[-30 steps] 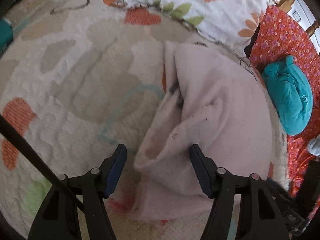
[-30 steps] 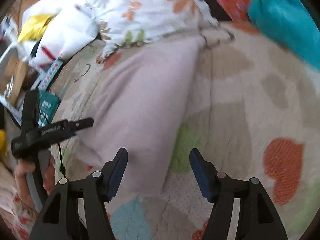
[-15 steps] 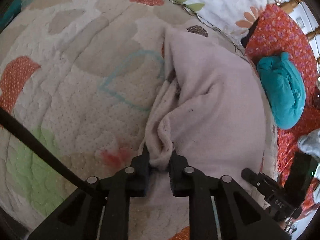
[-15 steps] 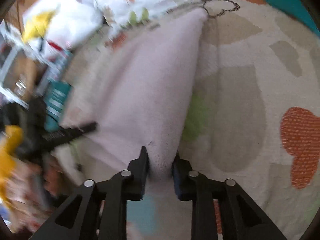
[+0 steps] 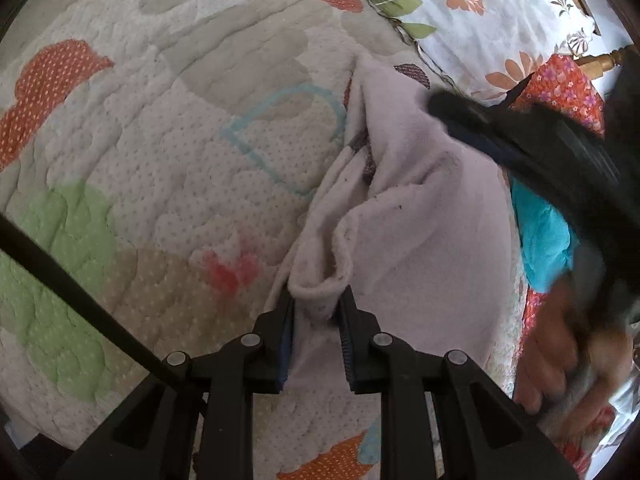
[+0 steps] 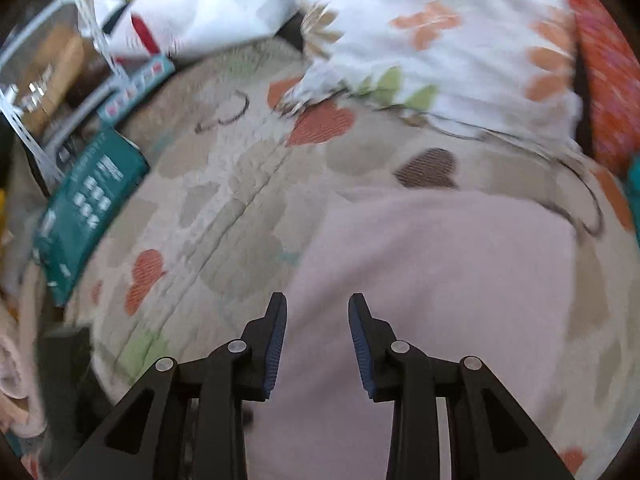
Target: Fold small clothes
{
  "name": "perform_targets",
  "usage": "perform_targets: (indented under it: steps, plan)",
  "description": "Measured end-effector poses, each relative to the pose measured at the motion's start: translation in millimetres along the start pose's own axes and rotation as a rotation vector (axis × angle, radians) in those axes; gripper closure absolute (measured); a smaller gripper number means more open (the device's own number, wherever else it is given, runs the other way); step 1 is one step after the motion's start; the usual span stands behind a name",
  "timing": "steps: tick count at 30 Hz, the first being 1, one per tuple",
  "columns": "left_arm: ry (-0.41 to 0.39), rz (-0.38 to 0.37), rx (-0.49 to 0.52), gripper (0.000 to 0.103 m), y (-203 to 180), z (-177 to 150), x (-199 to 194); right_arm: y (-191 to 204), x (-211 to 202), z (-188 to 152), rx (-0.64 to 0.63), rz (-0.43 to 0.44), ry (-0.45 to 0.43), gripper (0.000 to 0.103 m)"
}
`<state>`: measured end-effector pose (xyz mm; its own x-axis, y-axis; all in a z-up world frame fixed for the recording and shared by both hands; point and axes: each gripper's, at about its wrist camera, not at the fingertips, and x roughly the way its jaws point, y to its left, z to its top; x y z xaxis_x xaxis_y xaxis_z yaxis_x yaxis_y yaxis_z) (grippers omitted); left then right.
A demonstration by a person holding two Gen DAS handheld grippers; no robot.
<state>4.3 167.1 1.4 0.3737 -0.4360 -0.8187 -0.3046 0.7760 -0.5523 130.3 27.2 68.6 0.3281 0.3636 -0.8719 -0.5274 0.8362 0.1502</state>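
The left claw (image 5: 317,312) is clamped on a bunched fold at the near edge of the pale pink garment (image 5: 420,216), which lies on the quilt (image 5: 160,168) of a bed; a second ago this claw stood wide apart with the cloth loose between its fingers, and it had already pinched the fold half a second ago. The fold now stands up just ahead of its tips, and the rest of the garment spreads away ahead and to the right of it. The right claw (image 6: 318,320) has its jaws apart with nothing pressed between them. Half a second ago it was pinched on the garment's edge; its jaws have just been opening, and the garment (image 6: 440,280) now lies flat beneath and ahead of it, seemingly apart from the blue pads, though the blur leaves contact uncertain. In the left wrist view that right claw (image 5: 500,136) now crosses the upper right as a dark blur over the garment, with the hand (image 5: 560,344) that holds it low at the right, where earlier only its tip showed. A teal cloth (image 5: 544,240) lies beyond the garment's right edge, partly hidden by that claw. A flowered pillow (image 6: 440,32) lies at the far end of the quilt, and a teal box (image 6: 88,208) sits off to the left of the right claw.
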Motion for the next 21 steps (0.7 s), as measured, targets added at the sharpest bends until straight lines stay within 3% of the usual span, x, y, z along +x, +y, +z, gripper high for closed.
perform_targets:
  steps: [2,4,5,6,9,13,20,21]
  plan:
    - [-0.004,0.004,0.003,0.083,-1,-2,-1,11,28,11,-0.043,-0.049,0.059,0.054]
    - [-0.007,0.008,0.006,0.083,-3,-4,-1,20,51,12,-0.108,-0.112,0.125,0.055]
    - [-0.006,0.009,0.007,0.083,-4,-6,-1,24,59,12,-0.141,-0.163,0.156,0.080]
    - [-0.004,0.007,0.005,0.083,-5,-7,1,27,65,12,-0.174,-0.224,0.182,0.092]
    - [-0.005,0.001,-0.006,0.083,-6,-11,2,35,54,24,-0.216,-0.262,0.140,0.095]
    - [0.003,-0.008,-0.021,0.083,-3,-15,2,28,47,54,-0.141,-0.251,0.073,0.095]
    - [0.007,-0.006,-0.020,0.084,-2,-20,0,27,92,63,-0.071,-0.203,0.103,0.097]
    - [0.012,-0.006,-0.021,0.084,-2,-10,5,26,95,63,-0.053,-0.187,0.109,0.094]
